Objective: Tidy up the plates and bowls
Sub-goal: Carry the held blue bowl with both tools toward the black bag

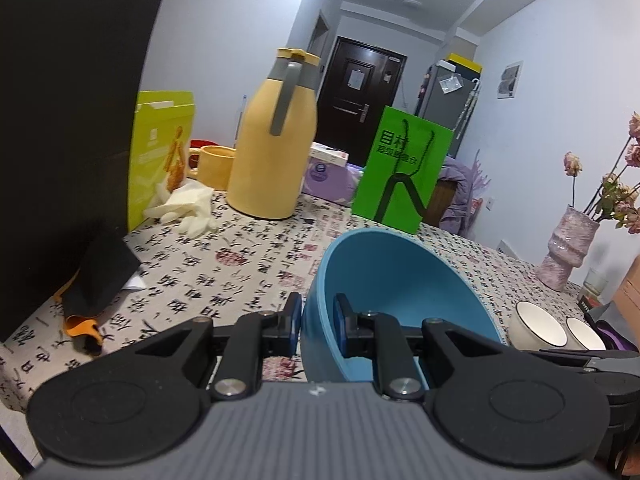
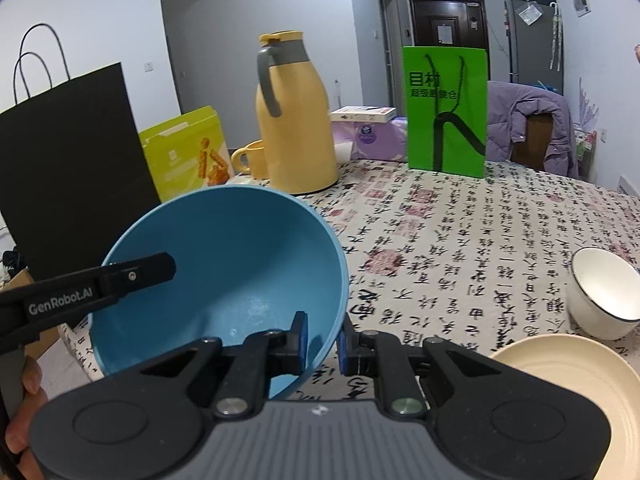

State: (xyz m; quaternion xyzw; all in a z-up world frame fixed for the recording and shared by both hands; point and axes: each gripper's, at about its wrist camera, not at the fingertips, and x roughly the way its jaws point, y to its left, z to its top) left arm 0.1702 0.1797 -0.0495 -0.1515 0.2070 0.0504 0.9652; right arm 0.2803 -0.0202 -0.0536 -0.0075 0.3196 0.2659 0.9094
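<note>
A large blue bowl (image 1: 400,280) hangs tilted above the patterned tablecloth, gripped from two sides. My left gripper (image 1: 318,324) is shut on the bowl's rim, one pad outside the wall and one inside. In the right wrist view the same blue bowl (image 2: 224,264) fills the lower left, and my right gripper (image 2: 322,340) is shut on its near right rim. The left gripper's finger (image 2: 136,276) reaches over the bowl's left rim there. Two white bowls with dark rims (image 1: 536,328) sit at the right. One white bowl (image 2: 604,296) stands behind a cream plate (image 2: 568,392).
On the table (image 2: 460,232) stand a yellow thermos jug (image 1: 272,148), a yellow mug (image 1: 214,166), a green paper bag (image 1: 404,172), a black paper bag (image 1: 60,120), a yellow-green box (image 1: 160,152), pale gloves (image 1: 188,208) and a pink vase of flowers (image 1: 568,244). A hand (image 2: 24,408) shows lower left.
</note>
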